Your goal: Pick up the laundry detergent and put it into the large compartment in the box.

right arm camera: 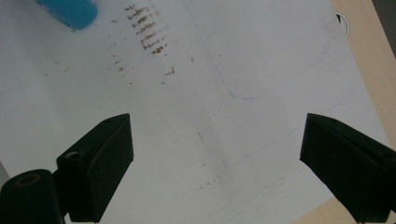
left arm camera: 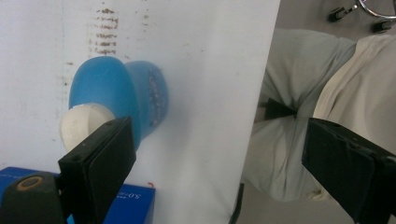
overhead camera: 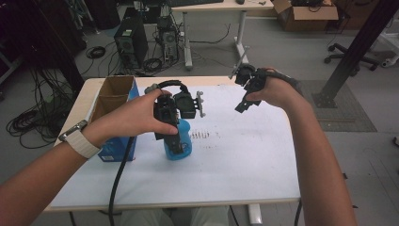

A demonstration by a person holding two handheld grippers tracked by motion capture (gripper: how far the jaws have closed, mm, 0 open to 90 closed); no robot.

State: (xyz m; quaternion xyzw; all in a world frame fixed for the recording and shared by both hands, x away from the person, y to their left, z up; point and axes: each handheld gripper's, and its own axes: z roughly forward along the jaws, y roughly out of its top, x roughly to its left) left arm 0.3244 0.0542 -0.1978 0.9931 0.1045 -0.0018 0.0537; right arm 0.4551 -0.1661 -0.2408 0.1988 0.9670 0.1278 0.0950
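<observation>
The left gripper [overhead camera: 173, 136] hovers over the blue bottle [overhead camera: 181, 143] standing on the white bench [overhead camera: 244, 160], jaws spread wide and empty. Just left stands a blue box [overhead camera: 115, 117]. Farther off, the right gripper [overhead camera: 242, 101] hangs above bare bench, jaws likewise released.

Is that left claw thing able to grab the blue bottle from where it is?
Probably yes: the left gripper hangs open just above the blue bottle, with nothing between them.
</observation>
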